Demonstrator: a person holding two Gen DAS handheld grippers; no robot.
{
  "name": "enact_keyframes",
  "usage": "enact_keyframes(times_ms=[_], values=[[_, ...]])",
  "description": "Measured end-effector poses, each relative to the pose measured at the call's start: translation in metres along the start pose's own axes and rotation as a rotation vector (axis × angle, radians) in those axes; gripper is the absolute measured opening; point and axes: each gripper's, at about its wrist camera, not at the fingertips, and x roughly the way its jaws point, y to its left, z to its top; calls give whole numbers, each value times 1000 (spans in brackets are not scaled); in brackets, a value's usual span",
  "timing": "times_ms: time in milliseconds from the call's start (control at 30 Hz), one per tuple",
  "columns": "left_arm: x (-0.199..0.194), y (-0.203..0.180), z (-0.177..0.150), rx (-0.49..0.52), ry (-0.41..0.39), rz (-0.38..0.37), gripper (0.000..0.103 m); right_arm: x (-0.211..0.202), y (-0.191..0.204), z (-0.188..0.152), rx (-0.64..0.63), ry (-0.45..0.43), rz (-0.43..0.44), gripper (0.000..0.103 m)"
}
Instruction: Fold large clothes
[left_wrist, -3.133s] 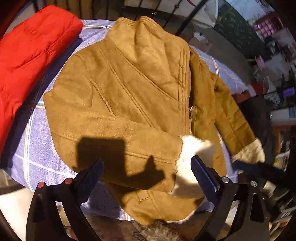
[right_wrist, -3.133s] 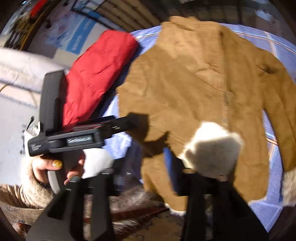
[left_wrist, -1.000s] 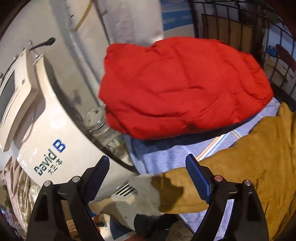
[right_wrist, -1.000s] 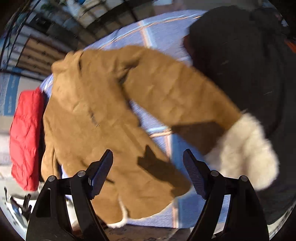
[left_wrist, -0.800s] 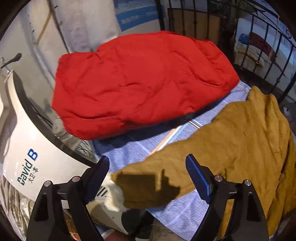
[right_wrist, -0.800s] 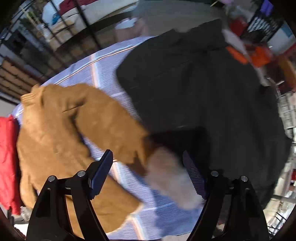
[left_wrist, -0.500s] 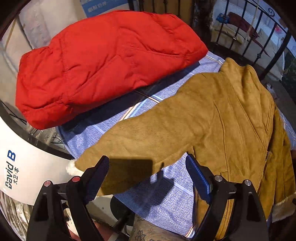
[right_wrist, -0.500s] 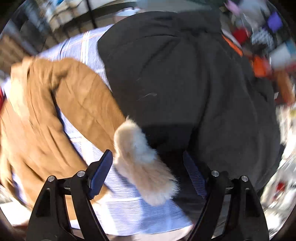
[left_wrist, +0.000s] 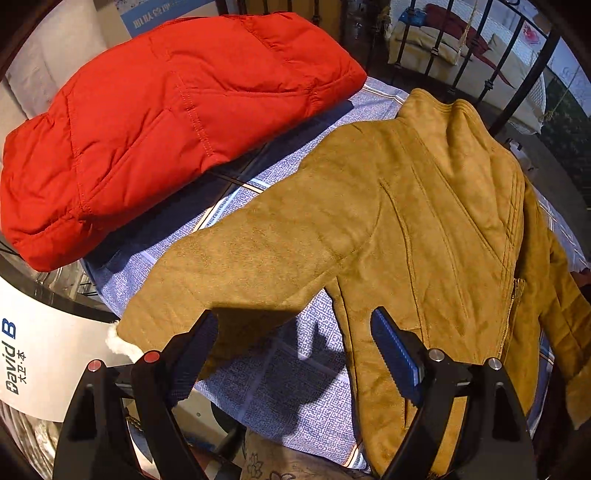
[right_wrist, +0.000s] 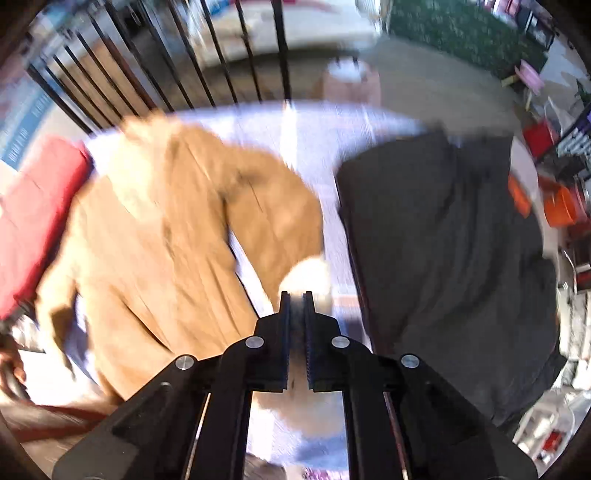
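The tan jacket (left_wrist: 424, 236) lies flat on the blue-checked worktop (left_wrist: 295, 369), collar toward the far edge, hem toward the near edge, between a red jacket (left_wrist: 166, 122) and a black garment (right_wrist: 443, 258). The left tongs (left_wrist: 291, 339) point steeply down, wide open over one outstretched sleeve. The right tongs (right_wrist: 295, 299), also pointing down, have just snapped closed on the fluffy cuff (right_wrist: 310, 277).

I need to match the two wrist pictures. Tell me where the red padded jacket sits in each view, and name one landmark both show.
Left wrist: red padded jacket fills the upper left, beyond the tan coat's sleeve.
Right wrist: it shows blurred at the far left edge.
Shared landmark: the tan coat on the blue checked cloth.
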Motion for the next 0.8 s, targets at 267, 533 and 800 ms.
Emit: enact_keyframes(times_ms=[267,533,800], values=[[-1,1,1,-4,-8,-5,82,-88,-16,88,-47,-207,-41,0],[9,12,-10,-58,48,-14,82,-24,-82,69,299,-16,1,2],[10,-11,-10,15,61,-25,82,21,-88,-28,605,61,183,80]])
